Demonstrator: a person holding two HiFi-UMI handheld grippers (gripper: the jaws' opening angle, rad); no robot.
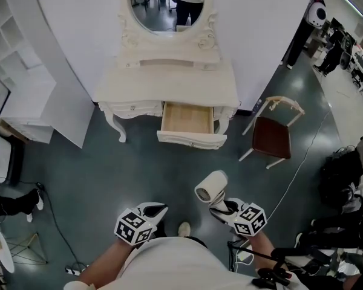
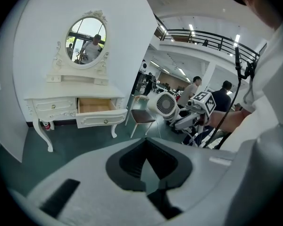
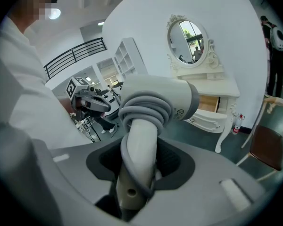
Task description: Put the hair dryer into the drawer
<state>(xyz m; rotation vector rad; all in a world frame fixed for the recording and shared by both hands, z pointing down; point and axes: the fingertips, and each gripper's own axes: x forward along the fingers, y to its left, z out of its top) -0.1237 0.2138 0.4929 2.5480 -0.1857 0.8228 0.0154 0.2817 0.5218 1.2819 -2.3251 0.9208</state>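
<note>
1. My right claw [image 3: 137, 175] is clamped on the handle [image 3: 141, 145] of the hair dryer [image 3: 155, 102]. The grey cord [image 3: 144, 111] is wound round the top of that handle, and the barrel sits above the jaws.
2. My left claw [image 1: 158, 209] carries nothing. Its jaws stand only narrowly apart, and a sliver of floor shows through the gap.
3. In the head view, both claws hang side by side over the dark floor [image 1: 109, 174] just in front of me.
4. Ahead, a white surface [image 1: 169, 80] on curved legs stands against the wall, with an oval mirror [image 1: 167, 2] above it.
5. Its right-hand drawer [image 1: 192, 139] is pulled out, with its pale wooden bottom showing.
6. The hair dryer is in the air, well apart from that drawer and a little to its right.
7. A chair [image 1: 272, 136] with a brown seat stands on the floor to the right of the surface.
</note>
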